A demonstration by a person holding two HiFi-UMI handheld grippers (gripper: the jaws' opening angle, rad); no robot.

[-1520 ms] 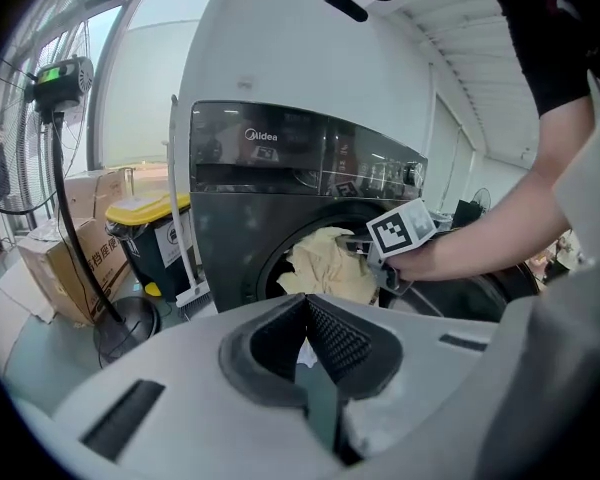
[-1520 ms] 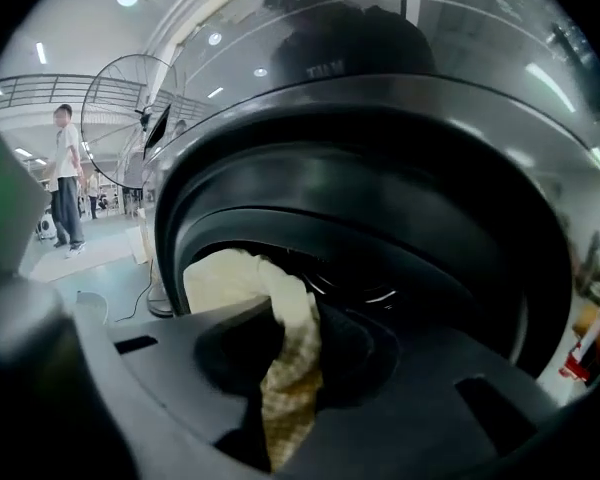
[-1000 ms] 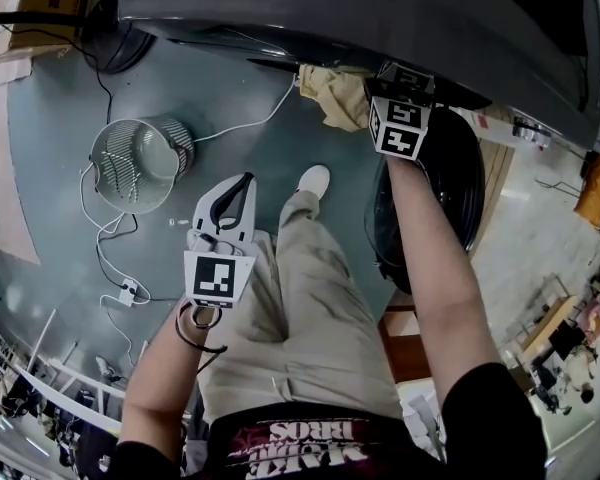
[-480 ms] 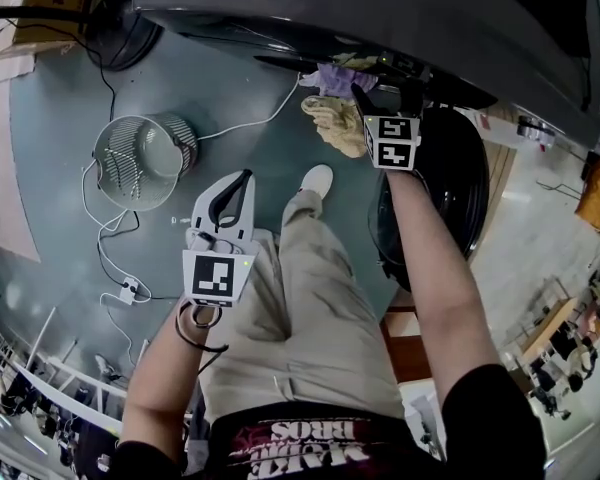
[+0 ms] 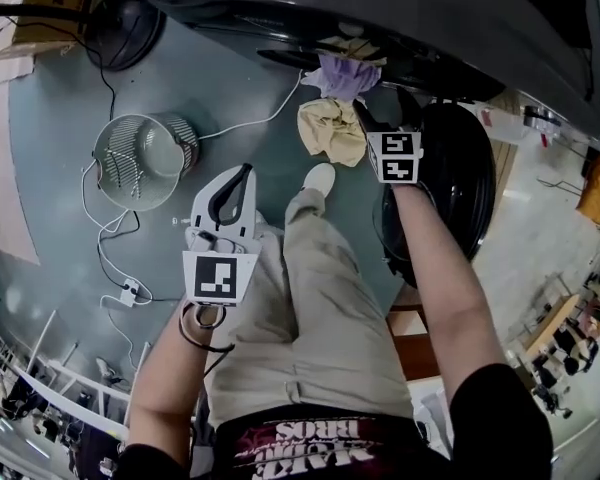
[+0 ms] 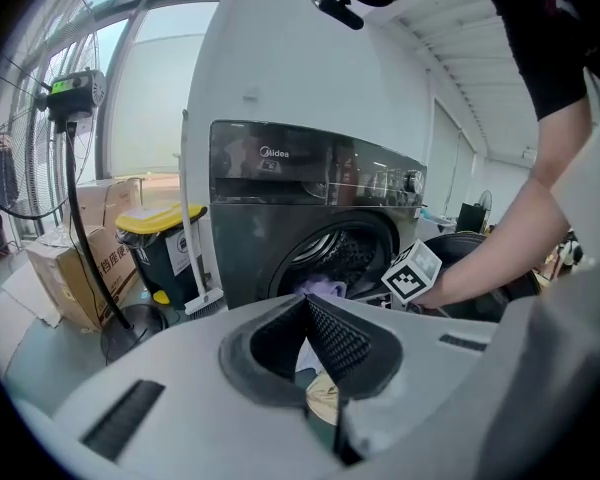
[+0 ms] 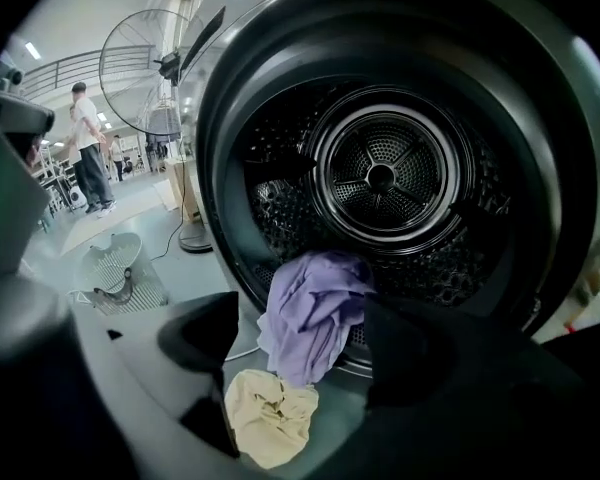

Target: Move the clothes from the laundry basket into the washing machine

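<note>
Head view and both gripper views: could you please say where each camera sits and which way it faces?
Head view: on the person's head, facing steeply down; shows left gripper, right gripper, both forearms, legs.
Left gripper view: on that gripper, facing the washing machine's front; shows its shut fingers and the right forearm.
Right gripper view: on that gripper, facing into the drum; shows only its open fingers.
Shared: both gripper views show the purple garment.

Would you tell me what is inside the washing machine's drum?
A purple garment hangs over the drum lip; the yellow cloth is outside, below. The drum's floor behind the garment is hidden.
</note>
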